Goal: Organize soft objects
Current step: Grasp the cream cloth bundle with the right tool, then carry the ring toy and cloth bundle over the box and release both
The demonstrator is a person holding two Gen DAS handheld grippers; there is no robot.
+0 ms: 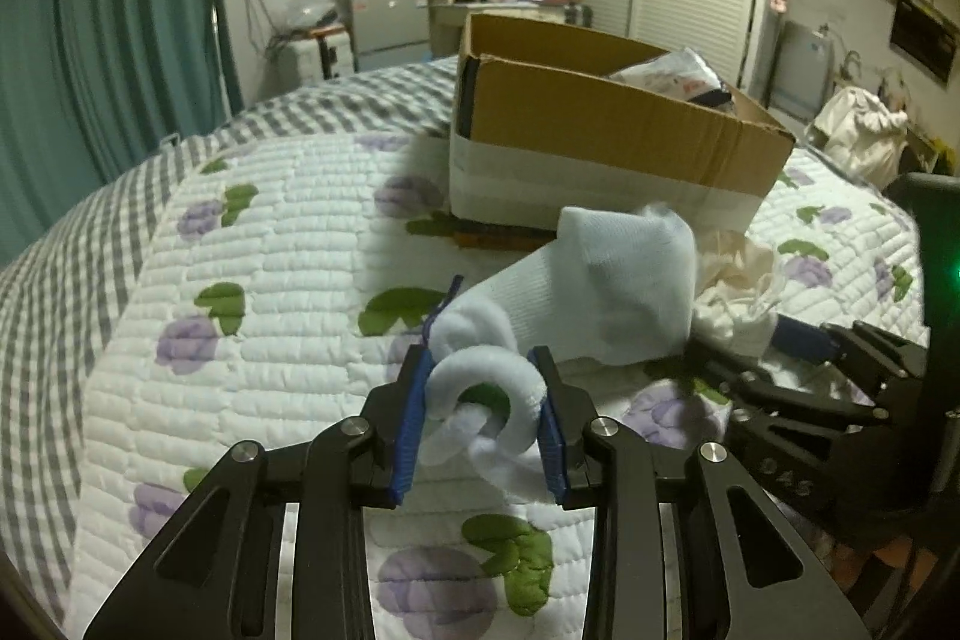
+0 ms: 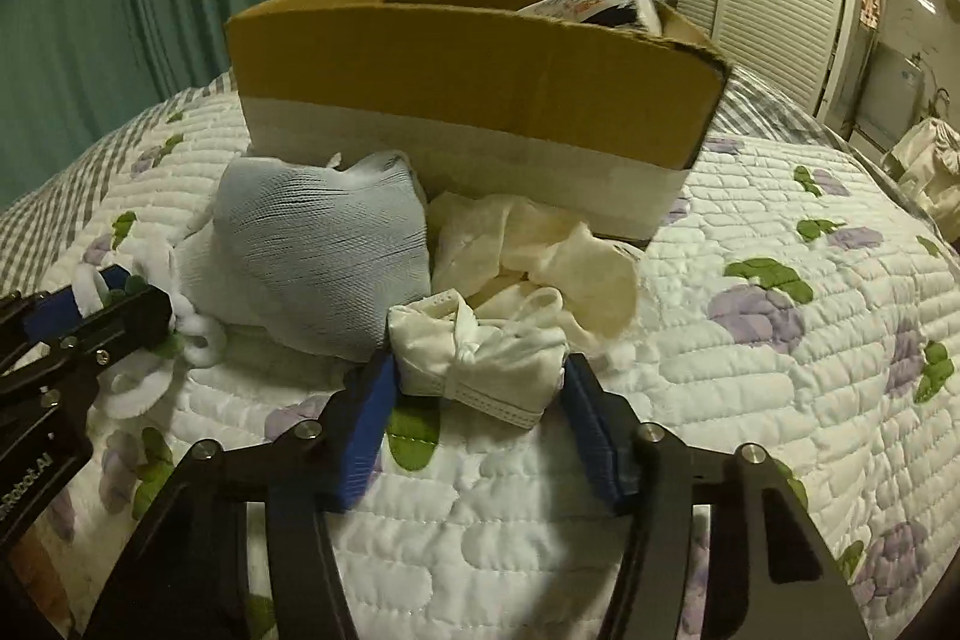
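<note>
Sock cuff [image 1: 486, 394] between left tool [image 1: 483, 421] pads, touching both

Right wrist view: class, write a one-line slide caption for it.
Right claw brackets a bunched cream cloth on the floral quilt, before a cardboard box.

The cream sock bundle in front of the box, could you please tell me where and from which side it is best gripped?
Probably across its banded lower end, coming in low from the near side. The cream sock bundle bunches narrow there, and the right hand-held gripper already straddles it with a blue pad on each side. The cardboard box blocks the far side and the pale blue sock crowds the left.
</note>
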